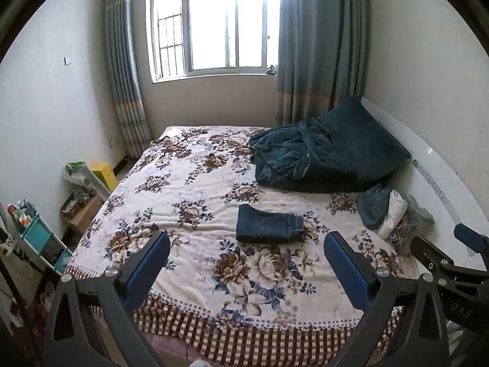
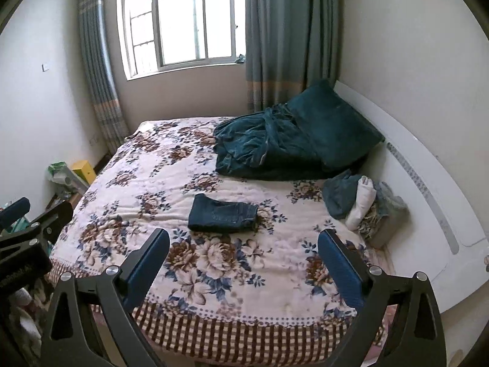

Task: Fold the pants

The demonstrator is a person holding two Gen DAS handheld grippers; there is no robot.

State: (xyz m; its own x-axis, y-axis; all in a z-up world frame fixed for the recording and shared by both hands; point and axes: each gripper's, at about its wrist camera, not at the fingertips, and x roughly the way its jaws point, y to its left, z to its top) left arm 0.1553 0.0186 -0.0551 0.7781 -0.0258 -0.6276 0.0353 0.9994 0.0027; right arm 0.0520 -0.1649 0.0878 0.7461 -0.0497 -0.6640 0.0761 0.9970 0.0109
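Two handheld grippers hover above the foot of a bed, both released and holding nothing. The left gripper [image 1: 246, 270] has its blue-padded fingers [image 1: 345, 267] spread wide; the right gripper [image 2: 243, 267] is spread the same way, and part of it shows at the right edge of the left wrist view, where the letters "DAS" can be read on its black frame.

Ahead of both, the pants [image 1: 269, 224], dark blue denim, lie folded into a compact rectangle near the middle of the floral bedspread [image 1: 189, 183]. The long axis runs across the bed, left to right, with the waistband end pointing right toward the white headboard [image 1: 440, 183].

Open bedspread surrounds the folded pants on every side. A rumpled teal blanket [image 1: 321, 156] lies beyond them toward the window [image 1: 214, 27], and a small pile of clothes [image 1: 394, 214] sits near the headboard, well apart from the pants. The bedspread's checked border [image 1: 244, 339] hangs over the near edge below the grippers.
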